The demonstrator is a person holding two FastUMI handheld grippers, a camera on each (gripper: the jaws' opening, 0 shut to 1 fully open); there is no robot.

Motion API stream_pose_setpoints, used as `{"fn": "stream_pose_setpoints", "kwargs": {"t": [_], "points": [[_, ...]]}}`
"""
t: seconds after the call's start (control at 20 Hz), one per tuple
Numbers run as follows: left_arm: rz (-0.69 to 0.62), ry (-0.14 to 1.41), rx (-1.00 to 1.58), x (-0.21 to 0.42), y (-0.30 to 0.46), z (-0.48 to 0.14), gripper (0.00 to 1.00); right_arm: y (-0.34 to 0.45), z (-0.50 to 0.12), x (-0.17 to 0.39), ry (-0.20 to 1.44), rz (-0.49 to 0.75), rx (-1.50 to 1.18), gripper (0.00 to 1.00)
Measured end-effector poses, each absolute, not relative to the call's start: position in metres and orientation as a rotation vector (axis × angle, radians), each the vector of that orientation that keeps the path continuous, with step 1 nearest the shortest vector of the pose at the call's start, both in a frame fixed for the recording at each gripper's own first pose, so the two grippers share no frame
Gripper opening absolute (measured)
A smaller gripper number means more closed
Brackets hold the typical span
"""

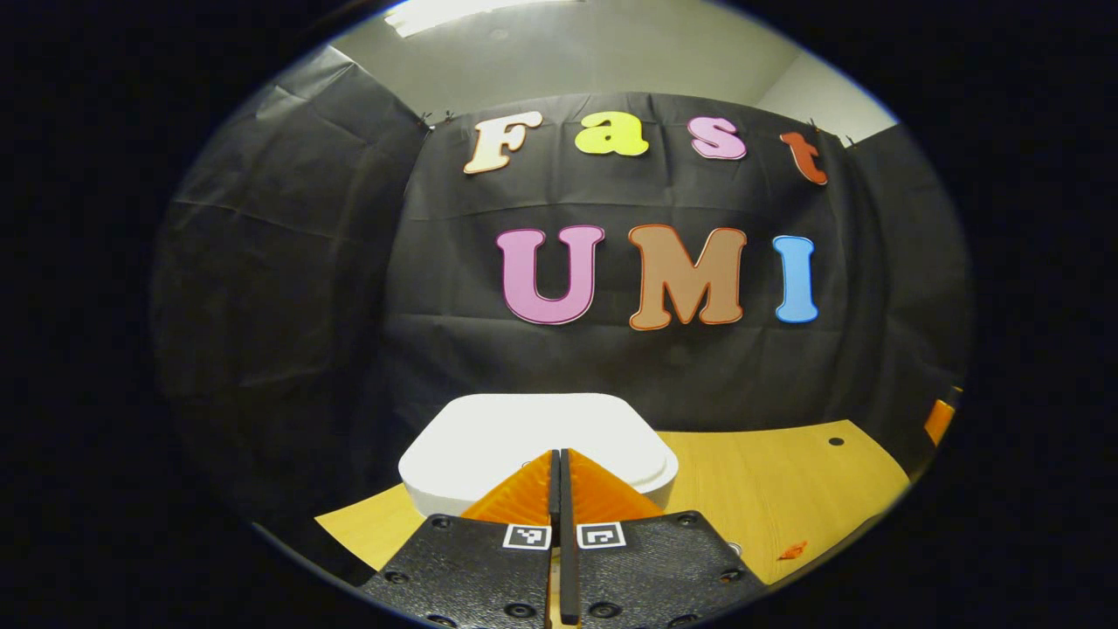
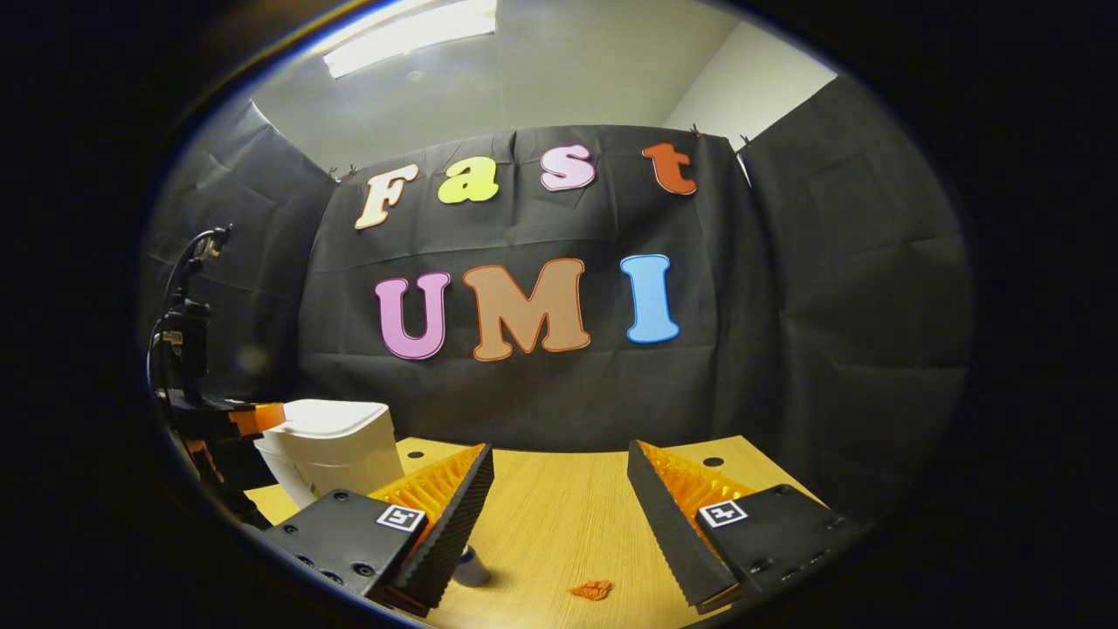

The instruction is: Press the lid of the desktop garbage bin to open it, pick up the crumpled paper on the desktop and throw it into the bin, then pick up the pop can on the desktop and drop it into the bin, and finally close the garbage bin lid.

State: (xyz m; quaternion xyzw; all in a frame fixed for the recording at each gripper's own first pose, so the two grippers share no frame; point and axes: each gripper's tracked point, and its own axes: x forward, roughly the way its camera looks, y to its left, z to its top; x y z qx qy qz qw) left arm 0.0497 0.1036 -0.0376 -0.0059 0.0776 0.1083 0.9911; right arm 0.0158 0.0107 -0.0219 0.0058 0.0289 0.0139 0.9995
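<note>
The white bin (image 1: 489, 441) stands close ahead in the left gripper view with its lid down. My left gripper (image 1: 559, 456) is shut with nothing in it, its tips just over the lid's near edge. In the right gripper view the bin (image 2: 336, 445) stands at the left, and the left gripper (image 2: 249, 419) reaches onto its lid from the left. My right gripper (image 2: 559, 454) hangs open above the table. Below it lie a small orange crumpled paper (image 2: 591, 590) and the pop can (image 2: 472, 570), which is partly hidden behind a finger. The paper (image 1: 793, 550) also lies right of the bin.
The wooden table (image 2: 559, 515) runs back to the black cloth wall and has small dark holes (image 2: 713, 461) near its far edge. A stand with cables (image 2: 179, 341) rises behind the left gripper. An orange part (image 1: 939, 421) shows at the right rim.
</note>
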Motion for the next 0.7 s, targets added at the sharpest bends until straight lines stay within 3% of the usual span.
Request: {"fn": "stream_pose_setpoints", "kwargs": {"t": [0.7], "points": [[0.203, 0.061, -0.085, 0.052, 0.105, -0.044, 0.00, 0.014, -0.042, 0.014, 0.128, 0.029, 0.015, 0.98]]}}
